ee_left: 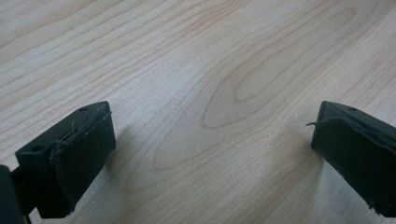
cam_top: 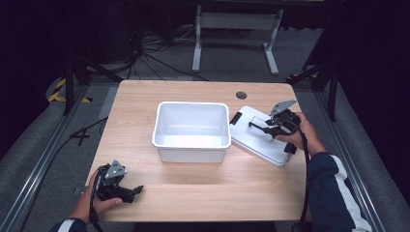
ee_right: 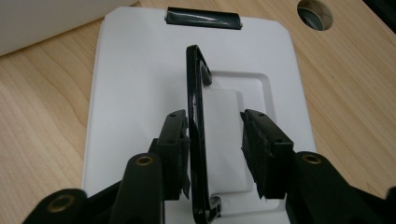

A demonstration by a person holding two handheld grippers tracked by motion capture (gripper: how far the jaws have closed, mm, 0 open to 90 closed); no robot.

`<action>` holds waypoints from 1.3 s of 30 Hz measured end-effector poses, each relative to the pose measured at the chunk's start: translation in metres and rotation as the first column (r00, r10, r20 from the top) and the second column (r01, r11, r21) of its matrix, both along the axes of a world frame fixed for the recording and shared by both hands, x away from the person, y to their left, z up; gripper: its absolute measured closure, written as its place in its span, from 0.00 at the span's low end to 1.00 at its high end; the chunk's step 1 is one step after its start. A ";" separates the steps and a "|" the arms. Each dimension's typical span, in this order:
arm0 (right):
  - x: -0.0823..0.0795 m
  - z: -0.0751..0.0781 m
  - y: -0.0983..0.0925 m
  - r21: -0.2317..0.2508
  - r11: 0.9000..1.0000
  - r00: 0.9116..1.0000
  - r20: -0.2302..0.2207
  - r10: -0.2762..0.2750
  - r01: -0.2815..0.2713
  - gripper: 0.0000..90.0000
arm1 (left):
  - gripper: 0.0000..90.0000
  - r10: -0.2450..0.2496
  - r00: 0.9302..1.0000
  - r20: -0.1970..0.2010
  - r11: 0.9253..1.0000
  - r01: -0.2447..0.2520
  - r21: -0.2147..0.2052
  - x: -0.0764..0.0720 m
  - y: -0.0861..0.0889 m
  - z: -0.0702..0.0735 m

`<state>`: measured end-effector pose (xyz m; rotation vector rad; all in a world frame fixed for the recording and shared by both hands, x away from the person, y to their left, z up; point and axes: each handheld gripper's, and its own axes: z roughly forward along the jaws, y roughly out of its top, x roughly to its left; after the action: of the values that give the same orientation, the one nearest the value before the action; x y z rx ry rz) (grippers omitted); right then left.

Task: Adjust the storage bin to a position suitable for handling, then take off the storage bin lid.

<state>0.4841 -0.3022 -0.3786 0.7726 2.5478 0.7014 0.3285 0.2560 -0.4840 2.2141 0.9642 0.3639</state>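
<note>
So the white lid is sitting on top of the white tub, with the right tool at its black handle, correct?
Not quite. The white lid lies on the table beside the white tub, which stands open, as the high view shows. The right tool is indeed at its black handle.

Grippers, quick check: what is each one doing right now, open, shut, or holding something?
Left gripper: open, nothing between the jaws, low over the bare table.
Right gripper: open, straddling the lid's raised black handle, not clamped on it.
</note>
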 end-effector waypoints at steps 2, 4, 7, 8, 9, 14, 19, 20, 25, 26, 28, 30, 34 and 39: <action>-0.002 0.003 0.000 0.006 1.000 1.000 0.006 -0.005 0.005 0.65 | 0.00 -0.001 1.000 -0.005 1.000 0.001 0.001 0.000 0.000 0.000; -0.004 0.005 0.000 0.018 1.000 1.000 0.011 0.001 -0.001 0.64 | 0.00 -0.010 1.000 0.003 1.000 0.010 0.013 0.001 0.001 0.001; -0.007 0.009 0.000 0.025 1.000 1.000 0.014 -0.001 0.000 0.62 | 0.00 0.000 1.000 -0.001 1.000 0.000 0.004 0.000 0.000 0.000; -0.008 0.010 0.001 0.025 1.000 1.000 0.017 0.000 0.000 0.61 | 0.00 -0.002 1.000 -0.001 1.000 0.002 0.006 0.000 0.000 0.000; -0.009 0.011 0.001 0.022 1.000 1.000 0.019 -0.005 0.005 0.60 | 0.01 0.000 1.000 0.000 1.000 0.000 0.004 0.000 0.000 0.000; -0.017 0.017 0.001 0.026 1.000 0.999 0.033 0.000 -0.001 0.58 | 0.00 -0.015 1.000 0.006 1.000 0.015 0.014 0.001 0.001 0.001; -0.025 0.021 -0.001 0.028 1.000 0.999 0.037 -0.004 0.003 0.57 | 0.00 -0.018 1.000 0.007 1.000 0.018 0.014 0.001 0.001 0.001; -0.027 0.022 -0.003 0.034 0.999 0.999 0.043 -0.001 -0.001 0.57 | 0.00 -0.018 1.000 0.007 1.000 0.018 0.014 0.002 0.001 0.001; -0.034 0.021 -0.006 0.039 0.999 0.999 0.048 -0.004 0.002 0.57 | 0.00 -0.010 1.000 -0.005 1.000 0.010 0.005 0.001 0.000 0.000; -0.035 0.021 -0.007 0.037 0.999 0.999 0.051 -0.002 0.001 0.56 | 0.00 -0.019 1.000 -0.005 1.000 0.019 0.011 0.001 0.001 0.001; -0.039 0.021 -0.009 0.031 1.000 0.998 0.055 -0.004 0.003 0.56 | 0.00 -0.019 1.000 -0.006 1.000 0.019 0.006 0.002 0.000 0.000; -0.043 0.019 -0.011 0.040 0.999 0.999 0.047 -0.005 0.003 0.55 | 0.00 -0.019 1.000 -0.001 1.000 0.019 0.007 0.002 0.000 0.000; -0.050 0.017 -0.016 0.048 0.999 0.999 0.050 -0.001 -0.002 0.55 | 0.00 -0.019 1.000 -0.004 1.000 0.019 0.008 0.002 0.000 0.000; -0.059 0.013 -0.019 0.056 0.998 0.999 0.051 0.000 -0.003 0.54 | 0.00 -0.020 1.000 -0.003 1.000 0.020 0.008 0.002 0.000 0.000</action>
<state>0.4254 -0.3207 -0.3654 0.7616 2.4923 0.7857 0.3309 0.2560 -0.4835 2.2309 0.9432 0.3557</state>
